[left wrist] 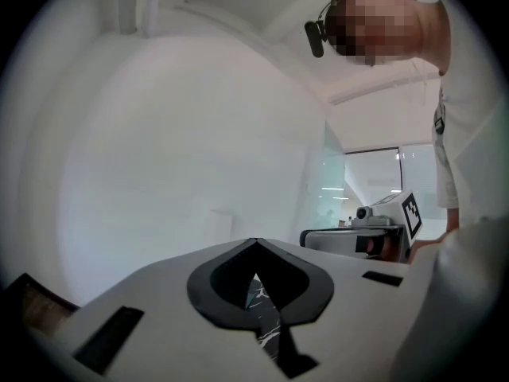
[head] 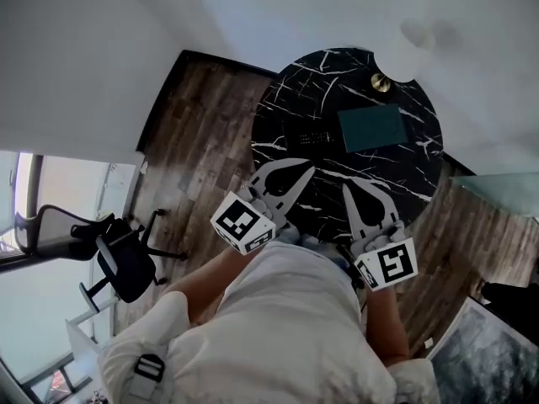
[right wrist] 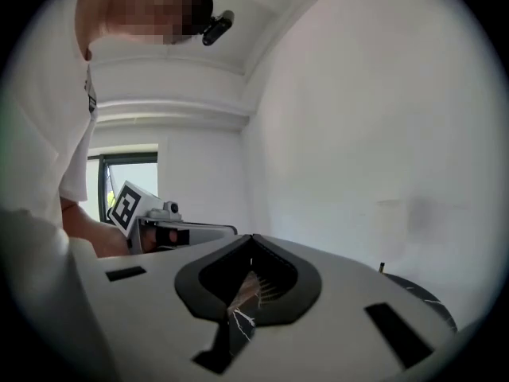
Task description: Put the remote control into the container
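In the head view a dark remote control (head: 307, 137) lies on the round black marble table (head: 421, 171), left of a flat dark teal container (head: 375, 127). My left gripper (head: 308, 169) hovers over the table's near edge, its tips just short of the remote, jaws shut and empty. My right gripper (head: 346, 187) hangs beside it to the right, also shut on nothing. In the left gripper view the left gripper (left wrist: 254, 242) points at a white wall with its tips together. The right gripper (right wrist: 252, 237) in its own view shows the same.
A lamp with a white shade (head: 413, 49) and brass base (head: 381, 81) stands at the table's far edge. A black office chair (head: 118, 255) sits on the wood floor (head: 198, 141) to the left. A glass surface (head: 497, 192) lies to the right.
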`<state>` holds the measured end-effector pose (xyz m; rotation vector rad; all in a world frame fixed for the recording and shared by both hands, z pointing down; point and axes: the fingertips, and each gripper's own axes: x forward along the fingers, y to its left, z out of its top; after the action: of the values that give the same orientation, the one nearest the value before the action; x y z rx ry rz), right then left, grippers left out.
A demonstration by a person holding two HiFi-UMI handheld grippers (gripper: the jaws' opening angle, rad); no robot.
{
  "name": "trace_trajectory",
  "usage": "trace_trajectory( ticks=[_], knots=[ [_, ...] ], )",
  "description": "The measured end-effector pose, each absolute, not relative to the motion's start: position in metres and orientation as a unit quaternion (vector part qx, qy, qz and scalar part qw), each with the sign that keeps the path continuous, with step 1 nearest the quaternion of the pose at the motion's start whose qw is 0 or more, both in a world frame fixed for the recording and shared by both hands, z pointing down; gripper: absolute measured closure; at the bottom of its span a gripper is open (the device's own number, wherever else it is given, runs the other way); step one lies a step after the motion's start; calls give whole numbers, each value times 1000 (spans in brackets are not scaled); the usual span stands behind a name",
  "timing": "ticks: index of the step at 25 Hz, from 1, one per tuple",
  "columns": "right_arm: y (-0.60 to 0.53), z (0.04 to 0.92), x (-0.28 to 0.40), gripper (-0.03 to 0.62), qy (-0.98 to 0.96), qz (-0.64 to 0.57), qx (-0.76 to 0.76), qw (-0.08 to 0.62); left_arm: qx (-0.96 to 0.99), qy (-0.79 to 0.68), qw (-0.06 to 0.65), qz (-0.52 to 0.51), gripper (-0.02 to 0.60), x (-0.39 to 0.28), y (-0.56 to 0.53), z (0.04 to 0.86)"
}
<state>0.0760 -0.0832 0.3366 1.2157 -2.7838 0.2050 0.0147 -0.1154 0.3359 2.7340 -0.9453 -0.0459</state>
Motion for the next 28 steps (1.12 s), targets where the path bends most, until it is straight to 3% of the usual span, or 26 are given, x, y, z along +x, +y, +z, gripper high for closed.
trace_trajectory(
  ticks=[9, 28],
  knots=[
    [-36, 280, 98, 585, -892, 31, 452, 3, 955, -279, 87, -54, 577, 58, -68, 274],
    [-39, 287, 110, 585, -869, 66, 491, -12, 956, -275, 89, -51, 577, 76, -53, 281]
  ],
)
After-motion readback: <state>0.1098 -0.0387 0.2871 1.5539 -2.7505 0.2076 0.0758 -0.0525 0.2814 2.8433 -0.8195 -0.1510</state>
